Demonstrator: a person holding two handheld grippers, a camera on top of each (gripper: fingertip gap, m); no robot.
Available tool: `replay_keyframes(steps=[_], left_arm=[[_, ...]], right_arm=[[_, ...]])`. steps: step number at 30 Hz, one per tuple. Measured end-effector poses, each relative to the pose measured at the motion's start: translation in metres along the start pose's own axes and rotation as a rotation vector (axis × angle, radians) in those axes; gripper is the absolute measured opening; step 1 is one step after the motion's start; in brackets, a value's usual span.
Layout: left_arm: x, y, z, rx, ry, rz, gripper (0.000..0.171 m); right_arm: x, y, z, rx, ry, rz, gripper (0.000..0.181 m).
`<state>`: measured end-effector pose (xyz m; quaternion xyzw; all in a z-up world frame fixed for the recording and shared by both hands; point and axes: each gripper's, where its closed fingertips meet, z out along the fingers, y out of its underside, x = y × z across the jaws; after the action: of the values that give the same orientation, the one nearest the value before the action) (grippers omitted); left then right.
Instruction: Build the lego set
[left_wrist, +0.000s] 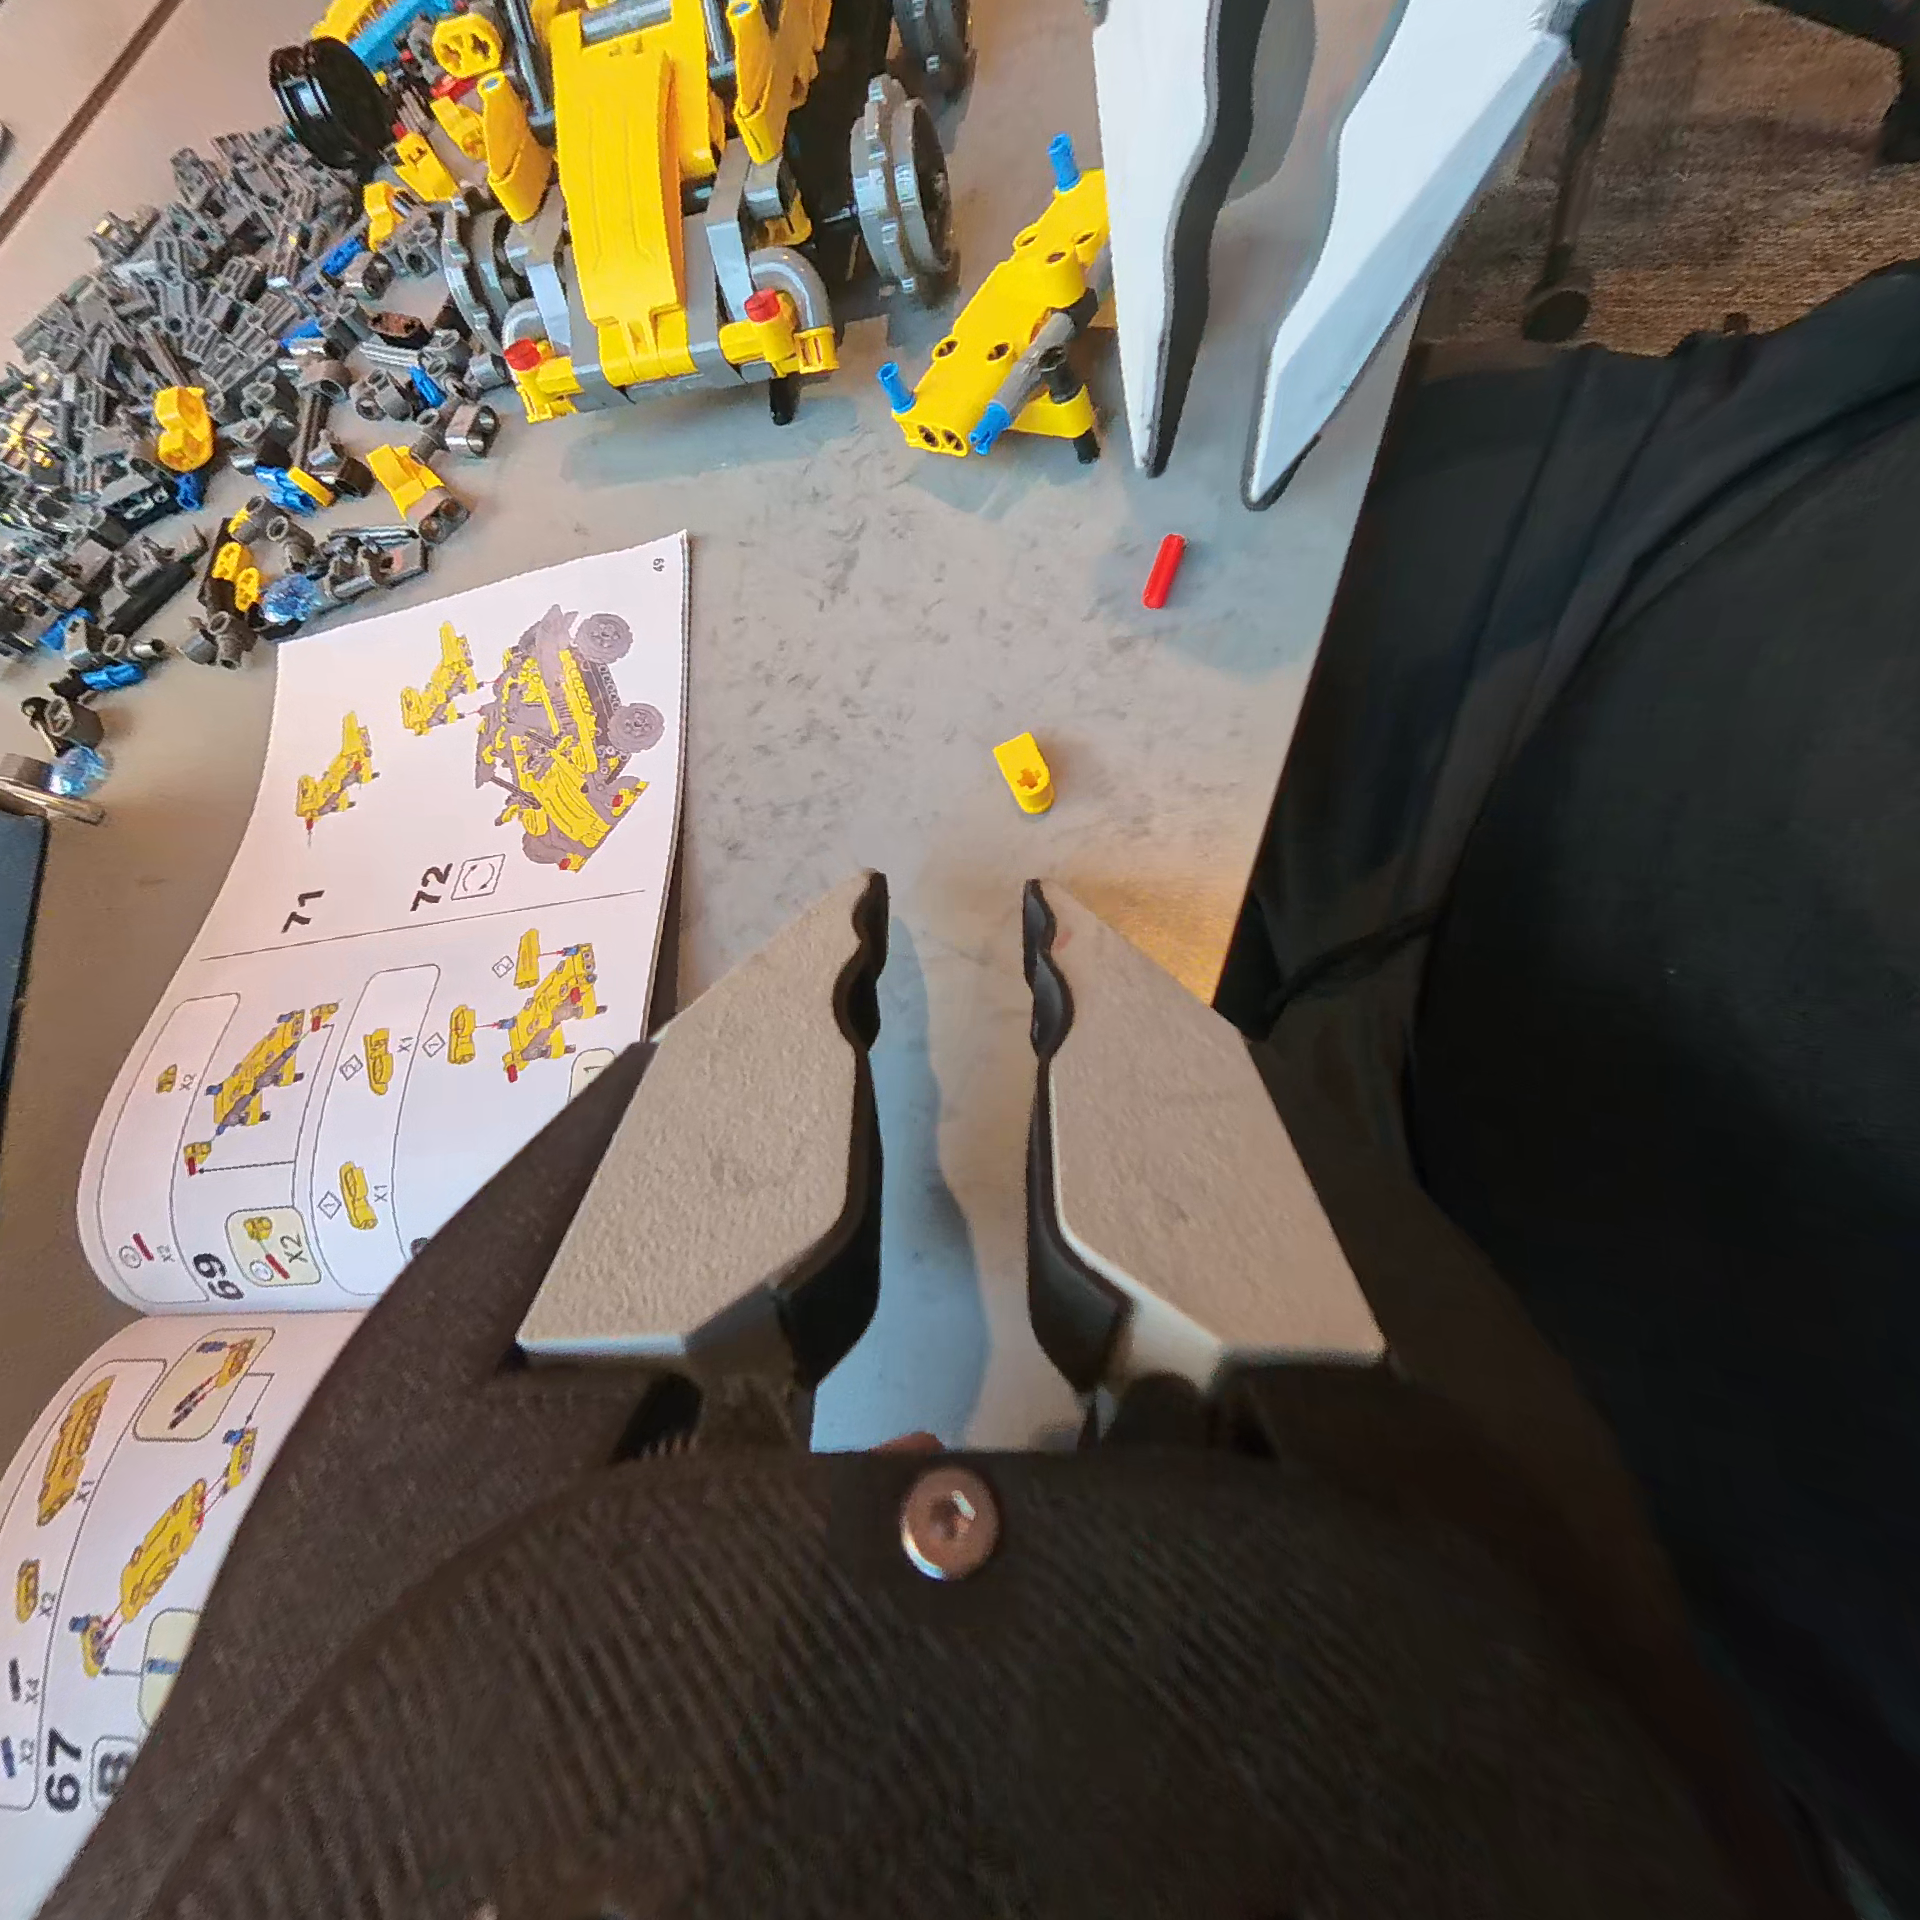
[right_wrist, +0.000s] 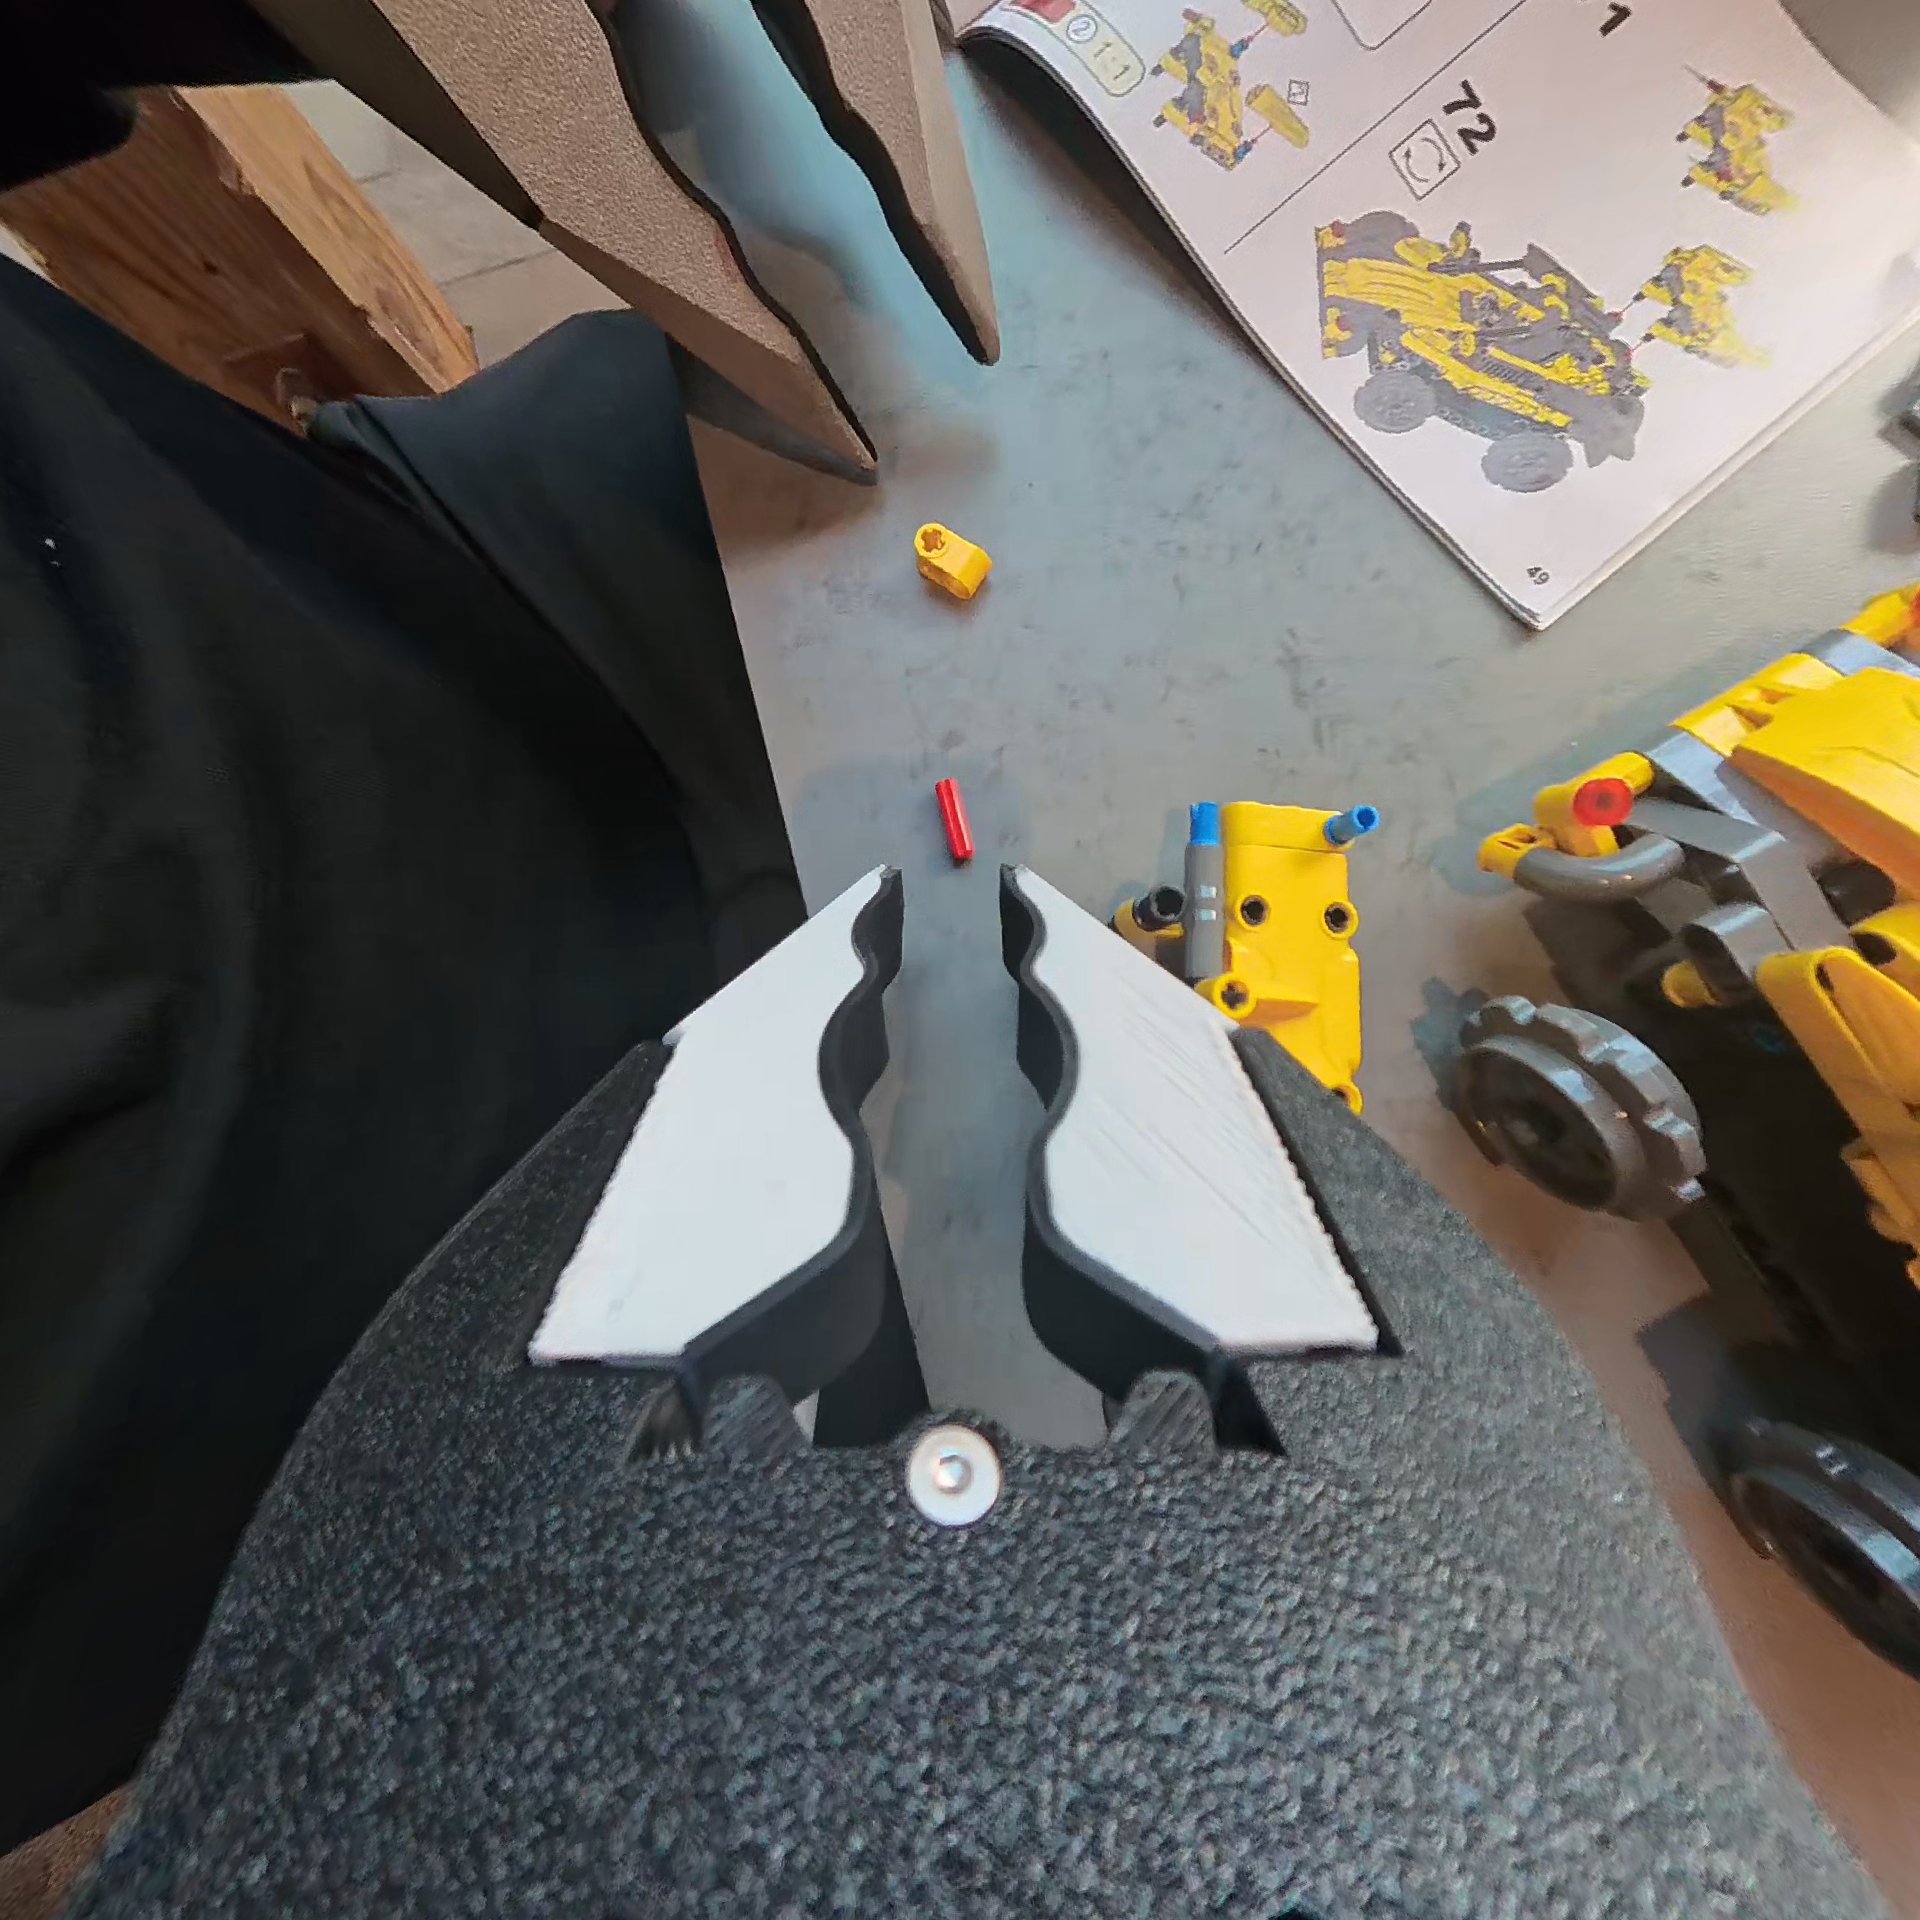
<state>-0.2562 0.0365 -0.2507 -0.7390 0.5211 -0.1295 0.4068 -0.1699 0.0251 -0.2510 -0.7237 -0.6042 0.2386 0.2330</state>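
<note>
Red pin (right_wrist: 953, 820) lies just beyond our parted, empty right gripper (right_wrist: 950, 875), lengthwise; left gripper (left_wrist: 954, 883), also parted, sits nearer the yellow connector (left_wrist: 1025, 773).

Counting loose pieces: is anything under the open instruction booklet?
Only grey table shows around the instruction booklet. Its pages hide whatever lies beneath, and the left gripper covers its near corner.

The pin (right_wrist: 953, 820) lies on the table (right_wrist: 1143, 644) between connector (right_wrist: 952, 562) and right tool (right_wrist: 951, 878).
</note>
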Motion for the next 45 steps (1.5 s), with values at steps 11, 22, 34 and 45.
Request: replay_keyframes(steps=[11,22,34,45], left_arm=[[0.002,0.002,0.001,-0.014,0.012,0.004,0.023],[0.003,0.002,0.002,-0.016,0.006,0.021,0.021],[0.003,0.002,0.002,-0.016,0.006,0.025,0.02],[0.018,-0.012,0.015,-0.005,0.073,-0.057,0.02]], right_arm=[[0.0,0.005,0.008,-0.024,0.0,-0.003,0.016],[-0.007,0.003,0.01,-0.004,-0.02,0.009,0.003],[-0.008,0.003,0.009,0.008,-0.005,0.015,0.0],[-0.009,-0.004,0.008,0.045,-0.01,0.015,0.005]])
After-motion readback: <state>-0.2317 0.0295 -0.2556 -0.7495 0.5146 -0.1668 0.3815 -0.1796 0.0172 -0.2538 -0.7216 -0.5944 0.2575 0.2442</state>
